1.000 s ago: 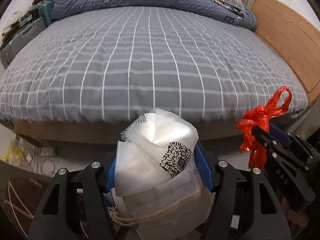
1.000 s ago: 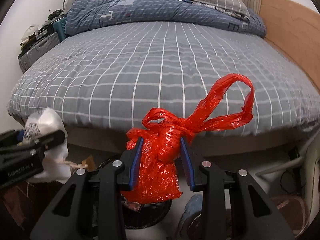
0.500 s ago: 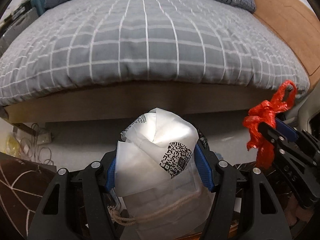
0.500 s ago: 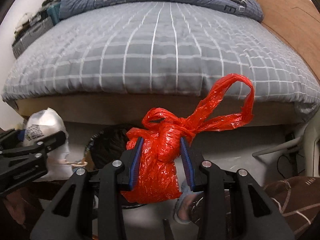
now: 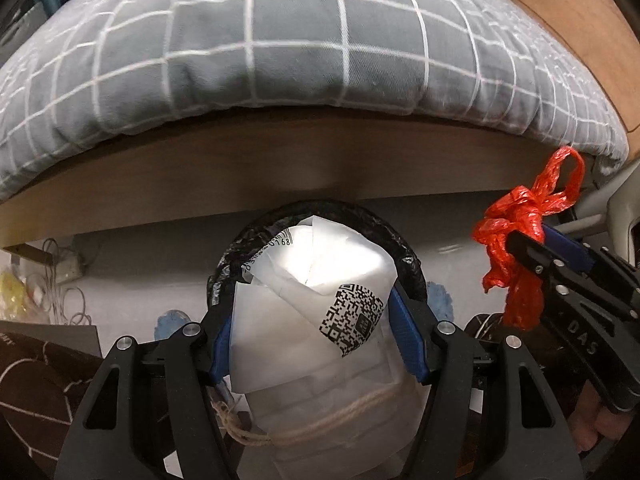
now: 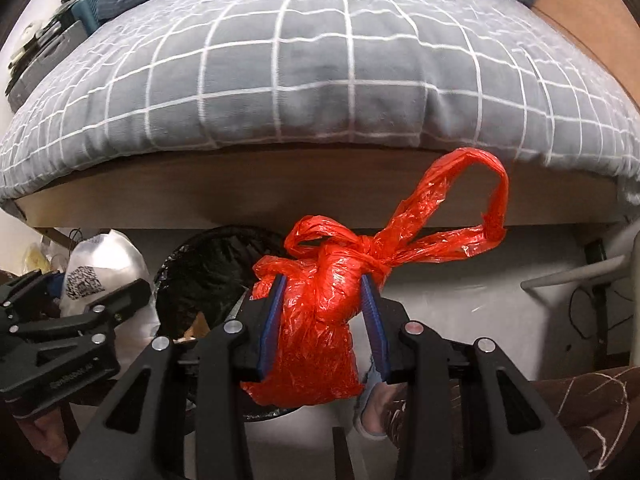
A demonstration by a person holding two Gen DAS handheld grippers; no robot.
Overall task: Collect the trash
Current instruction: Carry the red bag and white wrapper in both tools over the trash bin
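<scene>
My left gripper is shut on a white packet with a QR code label and a drawstring. The packet hangs above a round bin lined with a black bag on the floor by the bed. My right gripper is shut on a knotted red plastic bag whose loop handle sticks up to the right. The bin's black liner lies just left of and below that red bag. In the left wrist view the red bag and the right gripper are at the right. The white packet shows at the left of the right wrist view.
A bed with a grey checked cover and a wooden side board fills the upper half. Cables and a power strip lie on the floor at the left. A dark patterned rug lies nearby. A blue slipper sits beside the bin.
Both grippers have sunk and tipped downward with their loads. The bed top has slid out of view; the floor and the black-lined bin have come into view under them.
</scene>
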